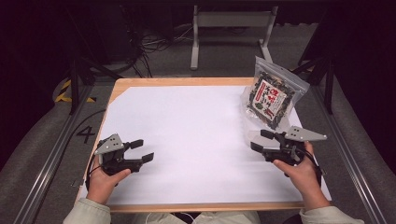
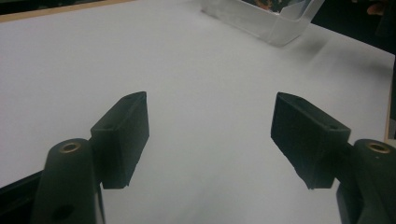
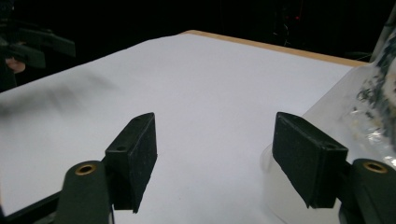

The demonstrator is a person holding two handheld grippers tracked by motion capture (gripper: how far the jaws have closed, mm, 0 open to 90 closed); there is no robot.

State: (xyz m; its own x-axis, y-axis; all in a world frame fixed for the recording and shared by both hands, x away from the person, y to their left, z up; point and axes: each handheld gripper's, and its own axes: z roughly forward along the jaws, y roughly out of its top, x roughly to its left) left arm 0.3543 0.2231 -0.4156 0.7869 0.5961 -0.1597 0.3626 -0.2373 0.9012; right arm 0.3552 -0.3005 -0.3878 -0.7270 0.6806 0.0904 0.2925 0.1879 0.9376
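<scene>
From above I see the left hand-held gripper [image 1: 141, 150] released over the white desk [image 1: 187, 140], and the right hand-held gripper [image 1: 261, 140] released just beside the bag [image 1: 273, 95] at the far right. Left gripper view: empty jaws, bag [image 2: 275, 21] far off. Right gripper view: jaws apart, bag [image 3: 373, 102] beside the right one.

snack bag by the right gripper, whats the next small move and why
Probably ease the right gripper forward onto the near edge of the snack bag. Its fingers stand open with nothing between them, and the bag's clear edge lies just beside the right-hand one, untouched. The left gripper sits open, far off.
</scene>
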